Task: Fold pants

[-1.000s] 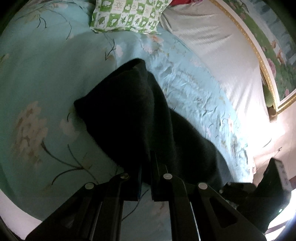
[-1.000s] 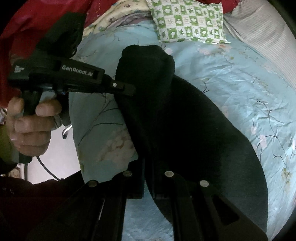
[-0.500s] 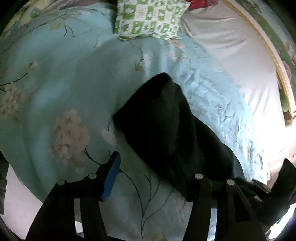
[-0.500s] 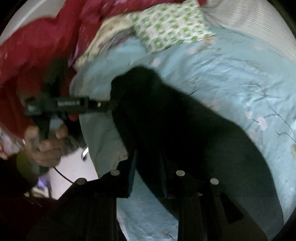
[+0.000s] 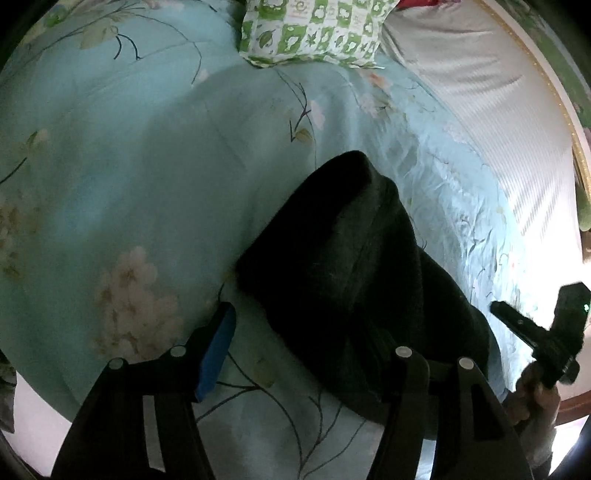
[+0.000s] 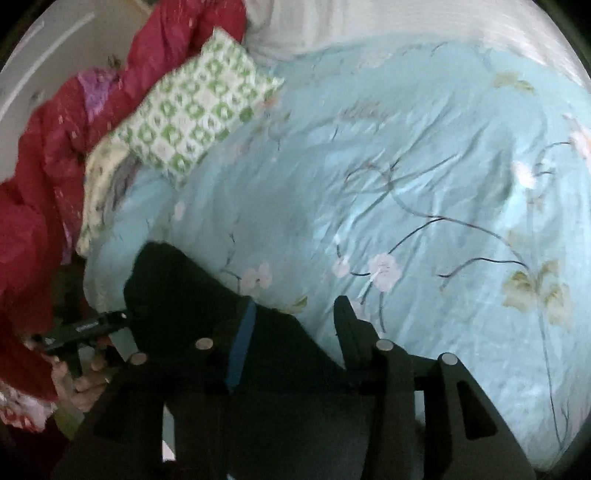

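Writing: a white label runs along the body of the left claw (image 6: 123,317) as seen from the right wrist view; too blurred to read. No other print legible.

Black pants (image 5: 354,273) lie folded in a dark heap near the edge of the bed, on a pale turquoise quilt (image 5: 129,177) printed with pale blossoms and thin dark branches. Fabric thick, fleecy.

Left claw (image 5: 306,339): fingers spread wide, blue pad (image 5: 218,350) bare on one finger; the other finger is dark against the pants, contact unclear. Nothing gripped.

Right claw (image 6: 295,325): fingers likewise wide apart, blue pad (image 6: 242,347) exposed, held above the pants' edge and the quilt. Nothing gripped. Same claw (image 5: 532,332) visible at far right of the left view, beside the pants.

Room: green-and-white checked pillow (image 5: 314,29) at the head of the quilt. Red bedding (image 6: 40,155) bunched beyond it. White striped sheet (image 5: 498,122) alongside the quilt, gilt-edged frame (image 5: 569,110) at its border.
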A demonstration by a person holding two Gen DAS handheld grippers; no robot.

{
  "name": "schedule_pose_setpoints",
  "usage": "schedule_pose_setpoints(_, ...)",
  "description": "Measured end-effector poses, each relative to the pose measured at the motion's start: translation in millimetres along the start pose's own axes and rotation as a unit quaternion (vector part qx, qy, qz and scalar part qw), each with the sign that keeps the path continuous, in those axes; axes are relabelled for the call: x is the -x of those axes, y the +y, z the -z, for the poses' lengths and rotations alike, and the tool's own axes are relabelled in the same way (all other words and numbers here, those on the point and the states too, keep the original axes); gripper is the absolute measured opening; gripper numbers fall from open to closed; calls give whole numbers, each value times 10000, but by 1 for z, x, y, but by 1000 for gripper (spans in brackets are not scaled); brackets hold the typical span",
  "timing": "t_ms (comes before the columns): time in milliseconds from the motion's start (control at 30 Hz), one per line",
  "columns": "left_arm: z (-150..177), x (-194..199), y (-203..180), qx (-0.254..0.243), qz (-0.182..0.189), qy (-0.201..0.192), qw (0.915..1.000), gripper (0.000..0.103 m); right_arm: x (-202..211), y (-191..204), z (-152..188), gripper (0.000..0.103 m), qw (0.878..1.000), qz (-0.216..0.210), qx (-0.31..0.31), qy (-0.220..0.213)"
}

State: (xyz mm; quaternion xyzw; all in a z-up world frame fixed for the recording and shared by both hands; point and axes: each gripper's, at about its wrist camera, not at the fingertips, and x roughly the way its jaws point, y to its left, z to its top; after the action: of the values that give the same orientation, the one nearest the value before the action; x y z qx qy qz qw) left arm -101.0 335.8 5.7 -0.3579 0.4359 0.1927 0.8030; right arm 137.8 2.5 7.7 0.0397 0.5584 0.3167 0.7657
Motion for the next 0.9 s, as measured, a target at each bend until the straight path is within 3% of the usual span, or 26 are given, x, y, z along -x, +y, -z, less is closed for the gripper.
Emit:
schedule_pose_setpoints(133,-3,-7,-5,-114,16,-44,9999,51,-37,4,4,46,9971,137,333,672)
schedule_pose_setpoints(167,-5,-11,-8,-171,38,-38,9998,45,-43,5,5,46,9961,157,439,748)
schedule_pose_setpoints(233,-6,-17,-13,-203,-29,-76,9998,44,-44,9,7,44,9952,179,610,740)
schedule_pose_setpoints(333,-7,-20,-21,-362,-108,-168,9991,36,-45,20,7,22,9923,145,845,898)
schedule_pose_setpoints(400,-6,-13,-23,-408,49,-273,9988,24,-42,32,9,15,9896,397,1127,800)
schedule_pose_setpoints(467,-4,6,-23,-427,386,-467,9972,21,-29,38,11,13,9908,438,1146,572)
schedule_pose_setpoints(633,3,67,-27,-667,1000,-932,9884,20,29,40,12,12,9964,-84,776,-327)
schedule_pose_setpoints(733,-1,79,-24,-705,1235,-1004,9847,20,41,34,10,12,9959,-163,698,-557)
schedule_pose_setpoints(900,-16,48,-23,-875,900,-922,9878,20,9,35,1,11,9951,236,761,-586)
